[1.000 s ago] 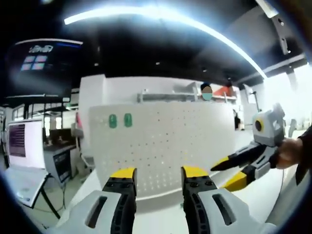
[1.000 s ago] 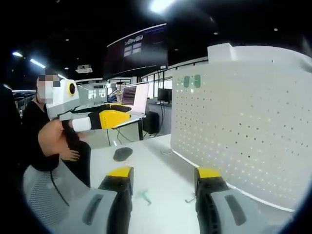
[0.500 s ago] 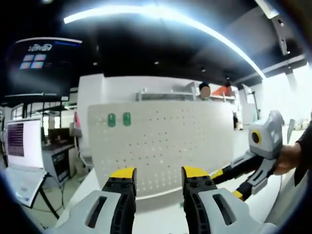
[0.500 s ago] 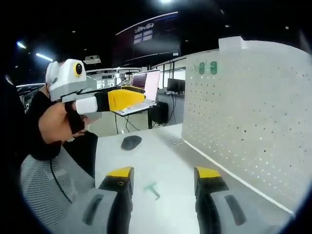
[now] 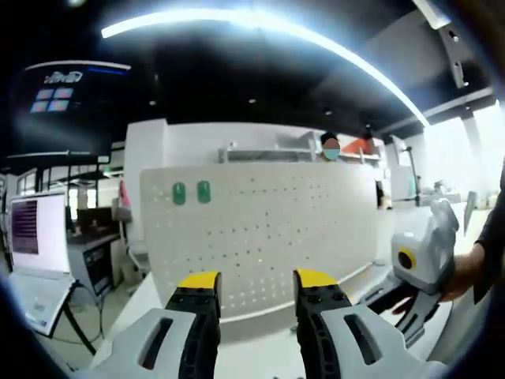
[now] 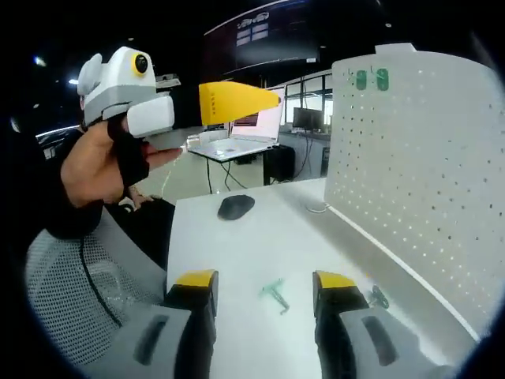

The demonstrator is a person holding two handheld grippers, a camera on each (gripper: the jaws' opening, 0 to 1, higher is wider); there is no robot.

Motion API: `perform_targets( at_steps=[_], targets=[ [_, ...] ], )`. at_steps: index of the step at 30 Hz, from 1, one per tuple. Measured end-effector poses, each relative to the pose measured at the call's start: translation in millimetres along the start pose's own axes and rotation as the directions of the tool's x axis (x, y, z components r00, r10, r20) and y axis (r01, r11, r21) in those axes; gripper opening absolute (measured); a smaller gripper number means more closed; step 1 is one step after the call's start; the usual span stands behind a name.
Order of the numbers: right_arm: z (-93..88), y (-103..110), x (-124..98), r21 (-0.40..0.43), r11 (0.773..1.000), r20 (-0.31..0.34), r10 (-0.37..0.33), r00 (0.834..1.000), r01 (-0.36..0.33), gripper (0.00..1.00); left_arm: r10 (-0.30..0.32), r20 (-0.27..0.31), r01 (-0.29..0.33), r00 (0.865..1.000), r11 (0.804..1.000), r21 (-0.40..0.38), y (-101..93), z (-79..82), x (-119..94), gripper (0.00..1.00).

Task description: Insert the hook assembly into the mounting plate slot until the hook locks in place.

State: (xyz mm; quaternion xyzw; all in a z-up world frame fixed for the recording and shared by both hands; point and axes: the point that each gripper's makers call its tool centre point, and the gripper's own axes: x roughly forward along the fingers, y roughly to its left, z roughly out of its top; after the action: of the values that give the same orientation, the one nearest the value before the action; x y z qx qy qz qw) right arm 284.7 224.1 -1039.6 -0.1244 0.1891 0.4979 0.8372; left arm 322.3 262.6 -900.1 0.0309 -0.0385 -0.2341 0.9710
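Open-plan office/lab, desks w/ laptop (image 6: 237, 136), mouse (image 6: 236, 206), wall screen (image 5: 67, 99), strip lights (image 5: 260, 31), white pegboard (image 5: 260, 237), mesh chair (image 6: 87, 276).

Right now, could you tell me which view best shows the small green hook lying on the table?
The right gripper view: the green hook lies in plain sight on the white table, between that gripper's open jaws. In the left gripper view I cannot make it out.

- The right gripper (image 6: 267, 282) hangs over the white table (image 6: 237, 260), jaws apart, nothing between them.
- A green hook (image 6: 275, 294) lies on the table between the jaws.
- A second green hook (image 6: 379, 297) lies beside the pegboard (image 6: 426, 174).
- The left gripper (image 6: 237, 100) is held up left of the pegboard.
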Motion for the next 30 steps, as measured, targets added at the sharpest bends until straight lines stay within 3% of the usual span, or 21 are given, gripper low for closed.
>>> perform_targets(
  at_steps=[10, 30],
  targets=[
    [-16.8, 7, 19, -0.002, 0.999, -0.056, 0.041, 0.998, -0.041, 0.35, -0.005, -0.01, 0.005, 1.0, 1.0, 0.004, -0.9, -1.9, 0, 0.37],
    [-25.8, -18, 56, 0.052, 0.999, -0.088, -0.002, 0.996, 0.006, 0.23, 0.001, -0.016, -0.001, 1.0, 1.0, 0.014, 1.6, -3.1, 0, 0.36]
  ],
)
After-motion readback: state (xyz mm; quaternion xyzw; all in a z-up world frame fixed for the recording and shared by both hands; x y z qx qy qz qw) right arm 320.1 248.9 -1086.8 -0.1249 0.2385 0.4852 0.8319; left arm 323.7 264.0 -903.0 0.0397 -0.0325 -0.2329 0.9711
